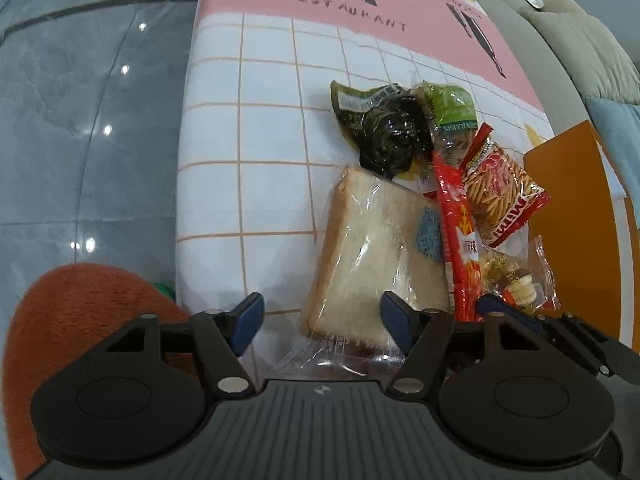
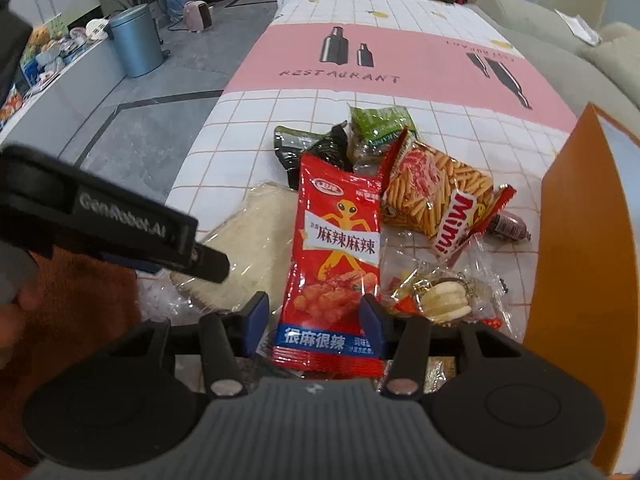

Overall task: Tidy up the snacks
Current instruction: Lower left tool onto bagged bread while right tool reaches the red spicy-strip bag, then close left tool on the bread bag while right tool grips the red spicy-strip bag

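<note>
L gripper (image 1: 320, 322) jaws wide, around clear-wrapped white bread slices (image 1: 372, 256), not pressing. R gripper (image 2: 314, 318) jaws half-open, flanking red spicy-snack foil packet (image 2: 336, 256); grip unclear. Snack pile mid-bench (image 1: 248, 140), orange box (image 2: 576, 248) at 3 o'clock.

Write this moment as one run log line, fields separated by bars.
left gripper: open over bread pack | right gripper: around red spicy packet, grip unclear | orange box: beside pile

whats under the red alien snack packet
The red alien packet overlaps the wrapped bread and clear wrappers; whatever else lies beneath it is covered.
</note>
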`<state>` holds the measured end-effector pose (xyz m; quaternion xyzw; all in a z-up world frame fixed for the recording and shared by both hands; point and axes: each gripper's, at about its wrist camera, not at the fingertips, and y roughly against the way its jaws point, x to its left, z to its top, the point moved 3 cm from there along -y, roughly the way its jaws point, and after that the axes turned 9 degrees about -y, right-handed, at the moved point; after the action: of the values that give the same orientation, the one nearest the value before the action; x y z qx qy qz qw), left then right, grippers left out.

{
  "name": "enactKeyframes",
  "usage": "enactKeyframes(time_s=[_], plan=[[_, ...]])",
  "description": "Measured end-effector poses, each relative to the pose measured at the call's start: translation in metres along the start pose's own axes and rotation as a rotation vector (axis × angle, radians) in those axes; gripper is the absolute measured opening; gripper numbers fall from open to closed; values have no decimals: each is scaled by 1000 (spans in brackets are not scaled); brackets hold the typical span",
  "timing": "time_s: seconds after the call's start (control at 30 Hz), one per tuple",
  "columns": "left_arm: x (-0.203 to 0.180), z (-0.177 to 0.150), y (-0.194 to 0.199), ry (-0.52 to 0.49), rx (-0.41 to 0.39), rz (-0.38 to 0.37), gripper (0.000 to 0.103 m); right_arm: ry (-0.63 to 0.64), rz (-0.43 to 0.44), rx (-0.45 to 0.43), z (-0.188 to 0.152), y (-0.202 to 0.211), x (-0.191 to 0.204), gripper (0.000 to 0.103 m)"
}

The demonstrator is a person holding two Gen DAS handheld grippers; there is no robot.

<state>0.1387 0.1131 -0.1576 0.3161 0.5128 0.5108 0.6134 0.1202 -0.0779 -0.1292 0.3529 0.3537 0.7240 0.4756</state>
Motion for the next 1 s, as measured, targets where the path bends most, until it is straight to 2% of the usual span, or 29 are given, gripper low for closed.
enactKeyframes(time_s=[0.17,0.2,0.27,0.4,0.47,0.5,0.57,0.63,0.73,0.83,1.0], plan=[[-3,-2,-12,25,23,-83,88,4,3,-8,-3,-1,-1,48],[-5,-1,-13,10,19,-78,88,1,7,-7,-3,-2,-1,48],[-11,-1,-14,-20,16,-81,84,-11,12,-5,-2,-2,-4,44],[-12,-1,-11,-18,7,-76,75,-36,18,4,0,-2,-9,38],[-14,-1,-6,-24,-7,-61,69,-52,22,5,0,0,-11,32],[-14,-1,-3,-25,-15,-55,65,-61,27,4,1,1,-13,29],[-16,-1,5,-28,-33,-42,57,-77,38,1,1,5,-16,18],[-20,-2,17,-42,-59,-24,45,-93,43,-1,1,9,-20,14],[-30,-2,32,-67,-97,-22,34,-119,55,-6,1,15,-25,10],[-44,-2,47,-106,-131,-35,28,-156,79,-10,0,22,-31,8],[-77,-3,67,-187,-177,-85,26,-238,139,0,-6,39,-41,8]])
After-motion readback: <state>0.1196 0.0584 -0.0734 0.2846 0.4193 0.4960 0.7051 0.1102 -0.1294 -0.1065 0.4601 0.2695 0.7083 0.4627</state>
